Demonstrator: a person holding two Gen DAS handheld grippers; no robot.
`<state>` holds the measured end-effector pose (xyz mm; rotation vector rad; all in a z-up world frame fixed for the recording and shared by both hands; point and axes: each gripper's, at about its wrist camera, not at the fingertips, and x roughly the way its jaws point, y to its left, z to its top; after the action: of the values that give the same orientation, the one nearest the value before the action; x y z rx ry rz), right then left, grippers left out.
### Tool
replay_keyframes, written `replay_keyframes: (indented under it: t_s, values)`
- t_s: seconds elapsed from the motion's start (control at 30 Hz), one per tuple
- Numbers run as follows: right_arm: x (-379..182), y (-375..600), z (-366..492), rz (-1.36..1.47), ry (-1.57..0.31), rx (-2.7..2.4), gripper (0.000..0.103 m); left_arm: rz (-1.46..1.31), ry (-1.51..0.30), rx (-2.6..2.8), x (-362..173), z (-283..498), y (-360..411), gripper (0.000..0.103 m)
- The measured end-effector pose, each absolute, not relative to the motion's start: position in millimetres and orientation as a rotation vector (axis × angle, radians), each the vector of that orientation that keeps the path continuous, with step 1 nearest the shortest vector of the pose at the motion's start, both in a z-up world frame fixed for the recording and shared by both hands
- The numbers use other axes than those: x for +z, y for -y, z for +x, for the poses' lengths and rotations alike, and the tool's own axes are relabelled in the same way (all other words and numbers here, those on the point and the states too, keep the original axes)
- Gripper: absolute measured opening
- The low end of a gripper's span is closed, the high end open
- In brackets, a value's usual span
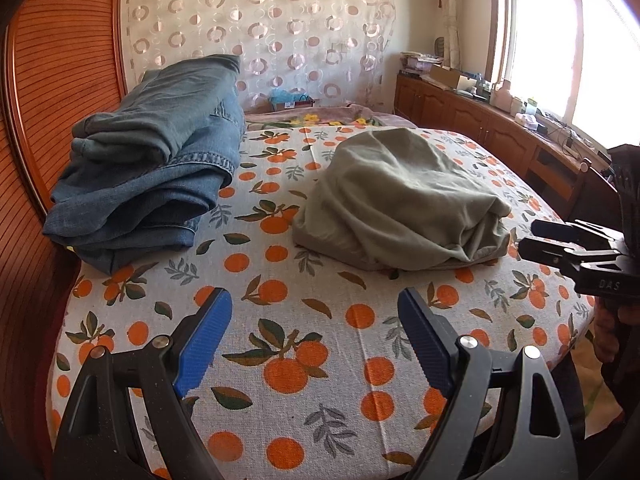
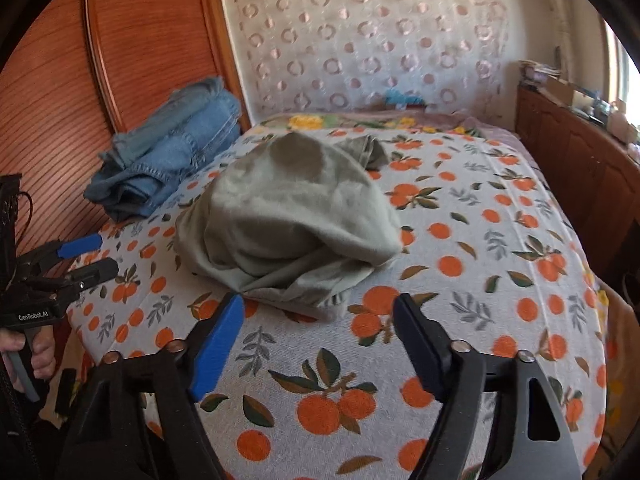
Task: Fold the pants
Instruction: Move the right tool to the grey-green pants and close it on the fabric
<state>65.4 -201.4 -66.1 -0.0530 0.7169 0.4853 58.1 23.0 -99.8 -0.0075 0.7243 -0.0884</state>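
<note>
A crumpled heap of grey-green pants lies in the middle of the orange-print bed sheet. My left gripper hovers open over bare sheet, short of the heap and to its left; the right wrist view shows it from the side. My right gripper is open, its blue pads standing either side of the heap's near edge without pressing it. In the left wrist view it appears at the right, level with the heap's right end.
A folded stack of blue jeans rests at the left against the wooden headboard. A wooden cabinet with clutter runs along the right under a window. A patterned curtain hangs behind.
</note>
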Motion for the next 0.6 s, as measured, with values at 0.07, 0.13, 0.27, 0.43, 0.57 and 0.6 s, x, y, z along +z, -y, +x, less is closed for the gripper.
replay_keyframes:
  t_s: [0.07, 0.13, 0.27, 0.43, 0.57, 0.6]
  values:
    - [-64, 196, 69, -0.077, -0.728, 0.513, 0.065, -0.015, -0.73, -0.092, -102, 58, -25, 0.086]
    - [-66, 189, 73, -0.107, -0.753, 0.522, 0.064, -0.019, -0.736, -0.092, -103, 59, -27, 0.086]
    - [-67, 179, 74, -0.181, -0.775, 0.521, 0.063, -0.02, -0.735, -0.091, -102, 57, -28, 0.086]
    - [-69, 170, 76, -0.281, -0.791, 0.516, 0.052, -0.032, -0.737, -0.089, -103, 57, -31, 0.086]
    - [-71, 169, 78, -0.316, -0.794, 0.513, 0.011, -0.039, -0.739, -0.089, -104, 57, -32, 0.086]
    - [-70, 171, 78, -0.313, -0.793, 0.515, 0.008, -0.04, -0.74, -0.089, -105, 57, -32, 0.086]
